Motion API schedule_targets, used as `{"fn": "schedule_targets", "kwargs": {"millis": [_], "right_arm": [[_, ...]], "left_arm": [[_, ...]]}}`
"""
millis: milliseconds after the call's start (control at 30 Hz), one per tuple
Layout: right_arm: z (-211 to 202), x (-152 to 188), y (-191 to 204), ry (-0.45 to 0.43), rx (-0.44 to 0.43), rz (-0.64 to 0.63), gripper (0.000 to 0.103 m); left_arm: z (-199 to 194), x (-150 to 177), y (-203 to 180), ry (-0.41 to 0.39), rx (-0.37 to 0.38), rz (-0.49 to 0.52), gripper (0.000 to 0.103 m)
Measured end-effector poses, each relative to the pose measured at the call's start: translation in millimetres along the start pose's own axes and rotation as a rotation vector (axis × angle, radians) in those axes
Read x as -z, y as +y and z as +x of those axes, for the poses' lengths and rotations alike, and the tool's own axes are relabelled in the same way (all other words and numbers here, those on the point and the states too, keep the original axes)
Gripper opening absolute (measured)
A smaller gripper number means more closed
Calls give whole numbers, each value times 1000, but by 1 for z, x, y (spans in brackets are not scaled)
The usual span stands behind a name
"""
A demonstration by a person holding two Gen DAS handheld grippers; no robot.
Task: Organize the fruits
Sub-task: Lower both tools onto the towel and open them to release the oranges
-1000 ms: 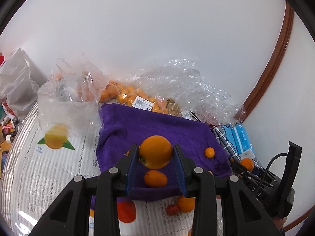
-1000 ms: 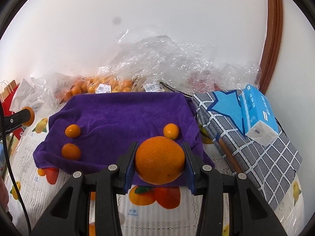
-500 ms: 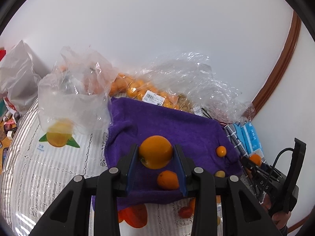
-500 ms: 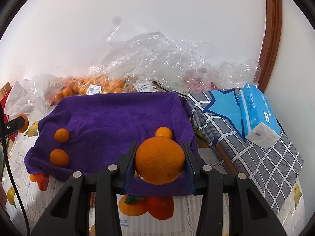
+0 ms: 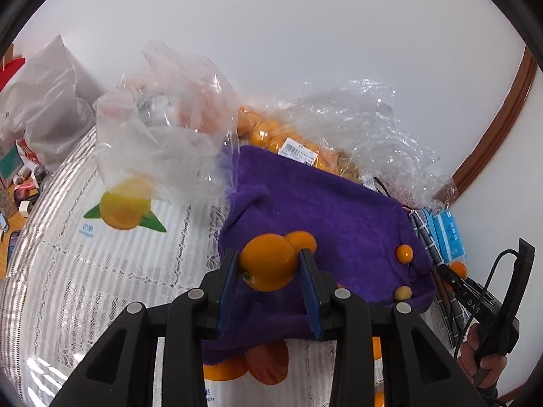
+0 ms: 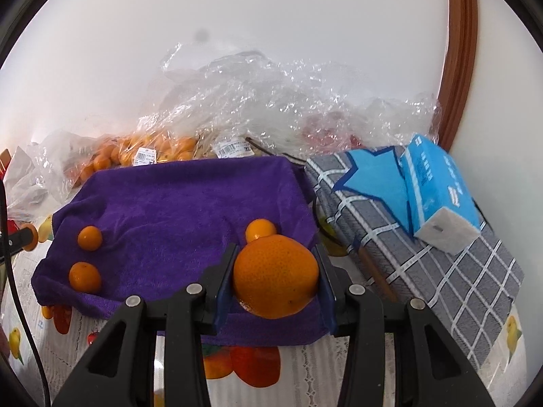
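1. Tools: 2, the left tool (image 5: 268, 264) and the right tool (image 6: 275, 278), each clamping 1 orange: small orange (image 5: 268, 261) and big orange (image 6: 275, 276).
2. Loose small oranges on the purple towel (image 6: 176, 200): 3, at (image 6: 90, 237), (image 6: 85, 276) and (image 6: 260, 230).
3. Tissue packs (image 6: 437, 193): 1.
4. Labelled bags of small oranges (image 6: 142, 151): at least 1; fruit inside too bunched to count.

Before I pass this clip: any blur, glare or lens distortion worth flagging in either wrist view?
Left wrist: strong fisheye bending, dark corners; the clear plastic bag looks smeared and hazy, while the held orange is sharp. Right wrist: same barrel distortion; bright glints on the crinkled plastic wrap, a dark smudge on the wall, the held orange crisp.
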State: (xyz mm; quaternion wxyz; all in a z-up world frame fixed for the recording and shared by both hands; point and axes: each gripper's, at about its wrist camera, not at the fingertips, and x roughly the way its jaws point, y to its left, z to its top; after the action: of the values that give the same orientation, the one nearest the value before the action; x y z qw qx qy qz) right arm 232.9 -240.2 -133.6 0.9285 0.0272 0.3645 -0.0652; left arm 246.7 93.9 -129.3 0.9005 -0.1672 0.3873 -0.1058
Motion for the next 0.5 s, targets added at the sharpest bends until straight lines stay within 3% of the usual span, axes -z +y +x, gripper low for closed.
{"fn": "schedule_targets", "kwargs": {"millis": [333,500], "right_arm": [[26,6,13,53,-51,-29,42],[40,10,19,75,-61,-46,42]], "left_arm": [[20,4,-18,65,31,17,34],[25,7,-23,66,-8,41,34]]}}
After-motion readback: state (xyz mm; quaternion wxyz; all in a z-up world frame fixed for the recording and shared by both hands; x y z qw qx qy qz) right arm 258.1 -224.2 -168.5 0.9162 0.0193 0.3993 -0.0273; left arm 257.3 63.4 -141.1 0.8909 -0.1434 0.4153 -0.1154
